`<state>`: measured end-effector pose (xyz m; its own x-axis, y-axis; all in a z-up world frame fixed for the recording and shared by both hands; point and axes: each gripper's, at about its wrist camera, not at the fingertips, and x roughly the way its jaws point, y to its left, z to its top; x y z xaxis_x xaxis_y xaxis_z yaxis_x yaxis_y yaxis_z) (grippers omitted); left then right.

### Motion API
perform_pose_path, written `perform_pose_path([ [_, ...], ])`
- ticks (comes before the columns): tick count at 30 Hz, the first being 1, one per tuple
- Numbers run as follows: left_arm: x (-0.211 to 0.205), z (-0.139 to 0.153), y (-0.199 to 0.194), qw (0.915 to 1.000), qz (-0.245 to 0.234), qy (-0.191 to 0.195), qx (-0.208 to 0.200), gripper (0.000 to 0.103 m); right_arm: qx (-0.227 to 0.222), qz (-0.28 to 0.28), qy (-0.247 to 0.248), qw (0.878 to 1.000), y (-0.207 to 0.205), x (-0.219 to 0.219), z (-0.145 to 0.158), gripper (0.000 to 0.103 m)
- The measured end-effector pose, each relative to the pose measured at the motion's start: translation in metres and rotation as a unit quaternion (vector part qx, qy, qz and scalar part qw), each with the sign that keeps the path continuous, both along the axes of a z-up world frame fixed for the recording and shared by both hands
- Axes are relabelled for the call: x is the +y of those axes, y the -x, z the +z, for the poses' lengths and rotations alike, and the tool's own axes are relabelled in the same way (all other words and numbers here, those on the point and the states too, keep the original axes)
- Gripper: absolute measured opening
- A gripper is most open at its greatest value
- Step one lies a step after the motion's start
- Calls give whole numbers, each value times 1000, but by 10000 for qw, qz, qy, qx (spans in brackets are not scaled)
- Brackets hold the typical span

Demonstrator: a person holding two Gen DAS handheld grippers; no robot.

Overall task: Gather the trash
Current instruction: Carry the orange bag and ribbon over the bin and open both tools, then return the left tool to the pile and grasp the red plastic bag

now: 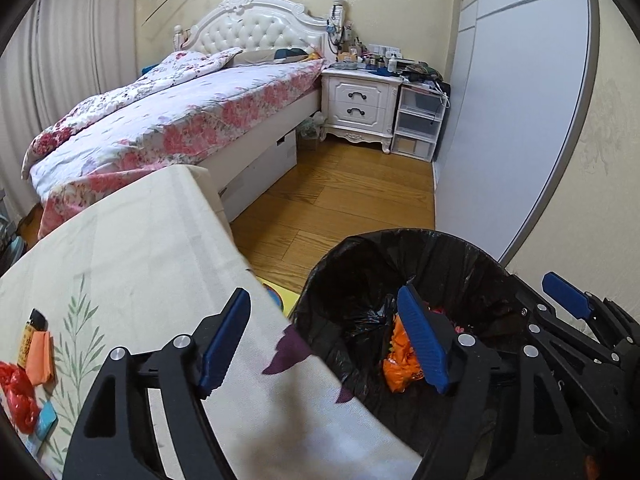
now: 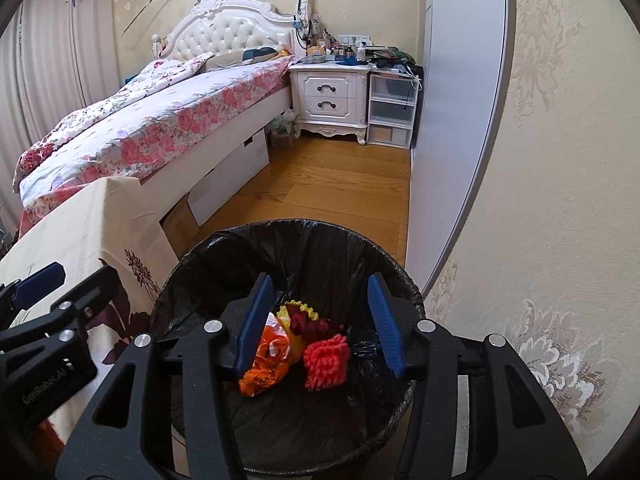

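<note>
Round trash bin (image 2: 288,248), lined with a crinkled glossy black plastic bag, standing on the wood floor just beside the cloth-covered table (image 1: 132,240). Inside the bin: a crumpled orange wrapper (image 2: 262,376), a yellow scrap (image 2: 294,338), a dark red frilled piece (image 2: 308,322) and a bright red ribbed piece (image 2: 326,360), heaped together at the bottom; what lies under them is hidden. Right gripper (image 2: 318,326), black frame with ridged blue pads, hangs over the bin with its jaws apart and nothing between them. Left gripper (image 1: 322,342), same build, straddles the bin rim and the table edge, jaws wide and empty. On the table, left of the bin: a red crinkled wrapper (image 1: 18,394), an orange packet (image 1: 40,356), a yellow-and-black item (image 1: 30,334) and a small blue piece (image 1: 46,420), partly cut off by the frame edge. Tablecloth is cream with leaf and purple flower prints.
</note>
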<state>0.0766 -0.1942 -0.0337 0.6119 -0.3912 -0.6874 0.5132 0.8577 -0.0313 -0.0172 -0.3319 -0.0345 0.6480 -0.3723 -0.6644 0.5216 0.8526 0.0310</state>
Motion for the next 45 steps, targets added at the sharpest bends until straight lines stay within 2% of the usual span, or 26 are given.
perform_pose_path([
  [7,38,12,13,9994,337,22,-11,74,-20,274,-16,9996,4,23,7,53],
  [17,115,23,27,9938,1110,-27,-5,74,14,1021,-11,9948,-5,85,14,53],
  [21,149,26,28,9884,1520,-40,-5,74,42,1374,-2,9905,-10,116,16,54],
  [32,241,15,16,9645,2620,-171,271,74,118,2201,6,9754,-29,187,17,54],
  [36,253,10,5,9608,2731,-157,443,74,172,2381,-2,9711,-37,205,15,54],
  [45,262,-7,-11,9597,2653,-46,920,72,264,2552,-10,9665,-48,221,11,54],
])
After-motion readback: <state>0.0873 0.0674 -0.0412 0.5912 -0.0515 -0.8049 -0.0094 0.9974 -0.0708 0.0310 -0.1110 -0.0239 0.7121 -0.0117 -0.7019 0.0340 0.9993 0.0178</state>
